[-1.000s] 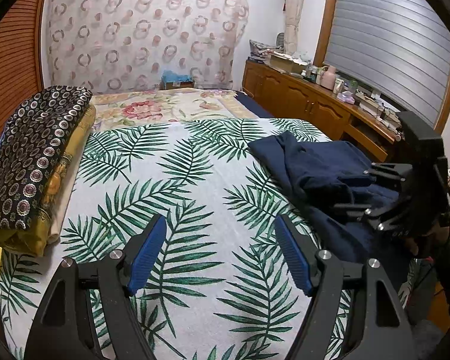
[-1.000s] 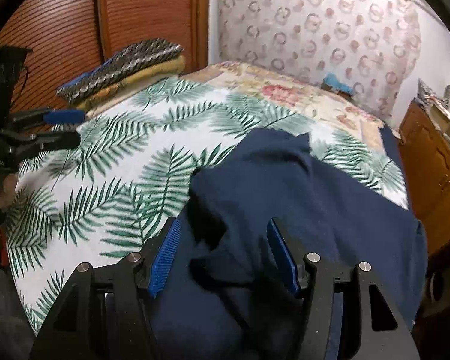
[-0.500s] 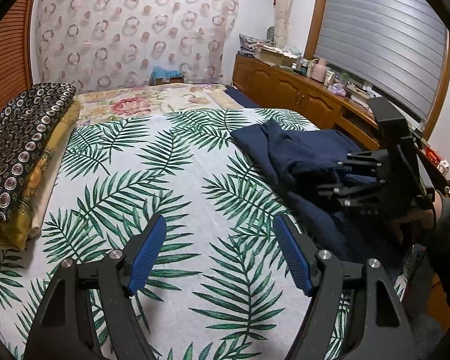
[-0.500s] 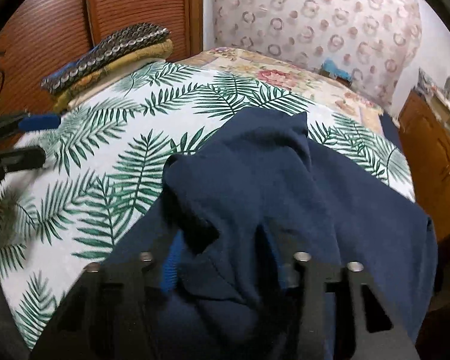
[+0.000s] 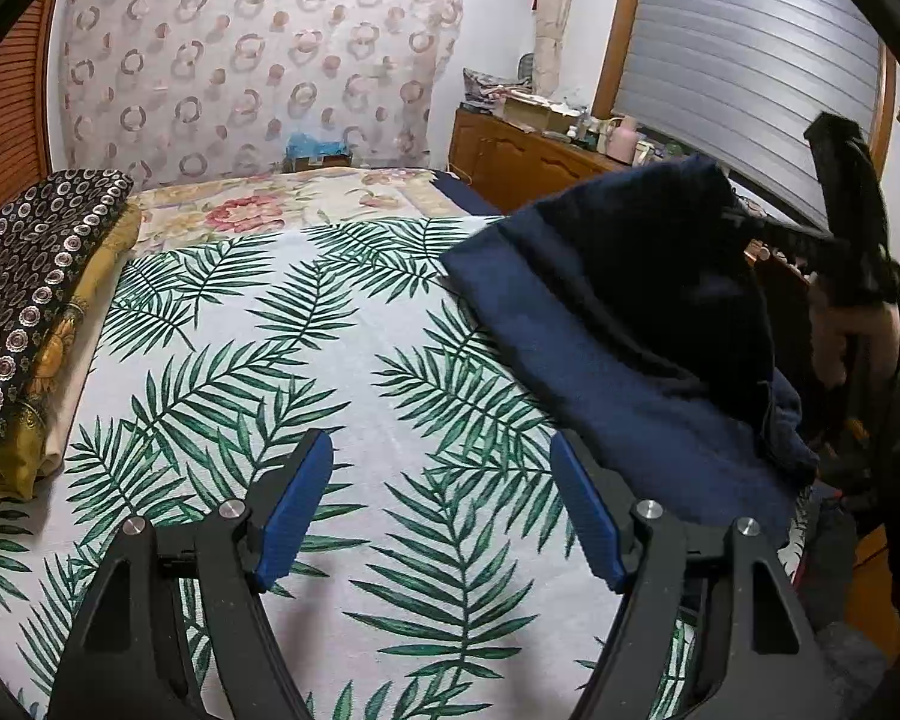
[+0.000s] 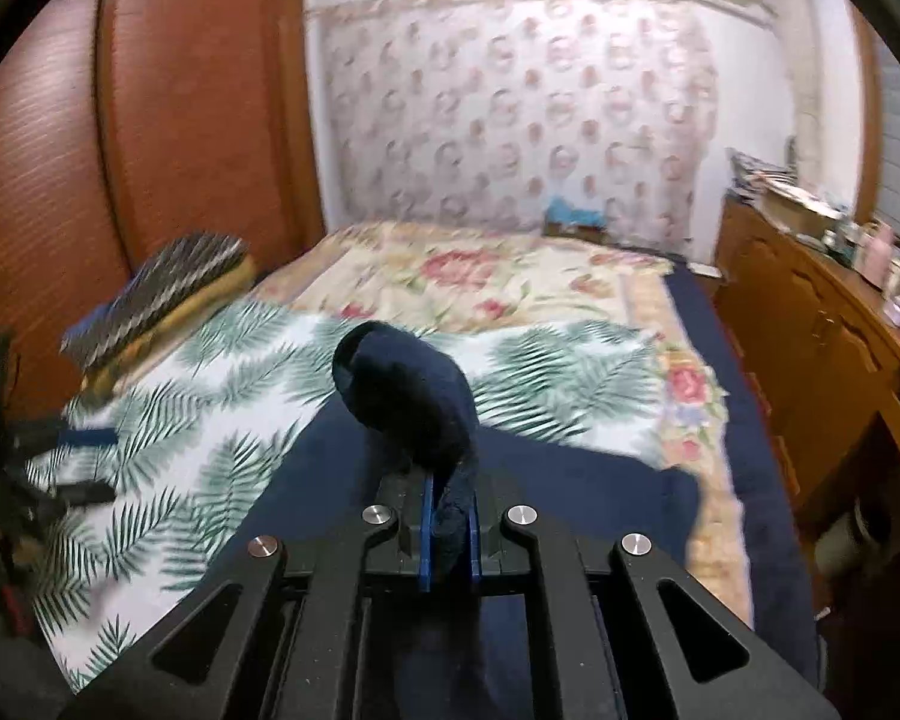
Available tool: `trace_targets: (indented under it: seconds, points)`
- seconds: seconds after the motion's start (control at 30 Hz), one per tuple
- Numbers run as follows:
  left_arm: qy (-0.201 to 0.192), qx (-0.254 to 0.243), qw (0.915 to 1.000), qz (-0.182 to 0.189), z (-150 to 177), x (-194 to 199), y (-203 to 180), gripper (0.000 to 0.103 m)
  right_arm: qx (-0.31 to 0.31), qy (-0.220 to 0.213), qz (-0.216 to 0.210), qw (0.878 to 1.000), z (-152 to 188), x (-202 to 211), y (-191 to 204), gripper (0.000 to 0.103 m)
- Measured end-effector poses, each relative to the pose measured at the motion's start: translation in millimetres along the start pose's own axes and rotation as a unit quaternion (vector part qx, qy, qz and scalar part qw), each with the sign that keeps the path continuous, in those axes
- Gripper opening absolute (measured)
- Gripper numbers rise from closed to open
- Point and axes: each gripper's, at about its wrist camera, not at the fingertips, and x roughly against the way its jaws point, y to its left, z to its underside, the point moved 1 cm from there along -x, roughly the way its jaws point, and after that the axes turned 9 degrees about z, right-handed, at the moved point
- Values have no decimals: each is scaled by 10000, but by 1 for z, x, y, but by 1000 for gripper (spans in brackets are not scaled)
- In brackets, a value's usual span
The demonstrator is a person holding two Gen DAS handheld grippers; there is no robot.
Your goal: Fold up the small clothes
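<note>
Right hand-held gripper (image 6: 448, 531) just closed, clamped on navy garment (image 6: 408, 396), fold lifted off bed (image 5: 306, 360). Left hand-held gripper (image 5: 444, 480) wide open, empty, over palm-leaf sheet.

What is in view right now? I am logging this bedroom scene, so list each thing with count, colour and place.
navy garment: one, dark blue, right side of bed, part lifted
palm-leaf sheet: one, white and green, over bed
floral cover: one, cream and pink, far end of bed
folded stack: one, black-patterned over yellow, bed's left edge
wooden cabinet: one, brown, cluttered top, right wall
left gripper: open, empty
right gripper: shut on navy garment
</note>
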Motion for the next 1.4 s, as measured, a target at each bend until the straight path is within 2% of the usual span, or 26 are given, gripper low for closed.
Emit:
trace_targets:
  seconds: [0.03, 0.1, 0.17, 0.23, 0.33, 0.6, 0.73, 0.87, 0.93, 1.0, 1.13, 1.23, 1.27, 1.3, 1.4]
  points:
    - [5, -10, 10000, 14, 0, -1, -1, 75, -95, 136, 288, 9994, -1, -4, -10, 8]
    - [41, -23, 10000, 35, 1, -3, -2, 75, -270, 279, 496, 9980, -1, -15, -30, 8]
    - [60, -31, 10000, 60, 2, -5, -4, 75, -410, 512, 917, 9936, 6, -34, -49, 8]
    - [82, -56, 9999, 68, 2, -6, -6, 76, -516, 776, 1045, 9901, 14, -48, -58, 8]
    - [124, -79, 9999, 78, 3, -8, -9, 75, -473, 810, 1437, 9852, 22, -50, -61, 16]
    - [187, -186, 9995, 196, 2, -14, -22, 76, -554, 579, 922, 9925, 41, -10, -42, 18]
    - [242, -242, 9991, 267, 3, -19, -30, 75, -499, 675, 654, 9943, 57, 1, -57, 22]
    - [308, -294, 9986, 301, 3, -24, -36, 75, -237, 802, 703, 9940, 48, -15, -65, 27]
    - [337, -310, 9985, 312, 3, -26, -38, 75, -214, 850, 584, 9944, 34, -28, -69, 28]
    - [365, -308, 9983, 327, 3, -29, -39, 75, -254, 1047, 355, 9935, 24, -46, -76, 29]
    - [421, -339, 9978, 374, 4, -33, -44, 75, -212, 1445, 172, 9891, 12, -78, -79, 29]
    - [469, -371, 9974, 402, 6, -35, -47, 75, -115, 1671, 269, 9855, 9, -96, -81, 29]
    - [485, -383, 9972, 411, 7, -36, -48, 75, -86, 1695, 270, 9851, 7, -98, -83, 26]
    - [492, -389, 9972, 416, 8, -36, -48, 75, -25, 1630, 308, 9861, 6, -97, -84, 4]
    - [515, -402, 9969, 448, 10, -37, -50, 76, -75, 1237, 623, 9903, -2, -85, -95, 2]
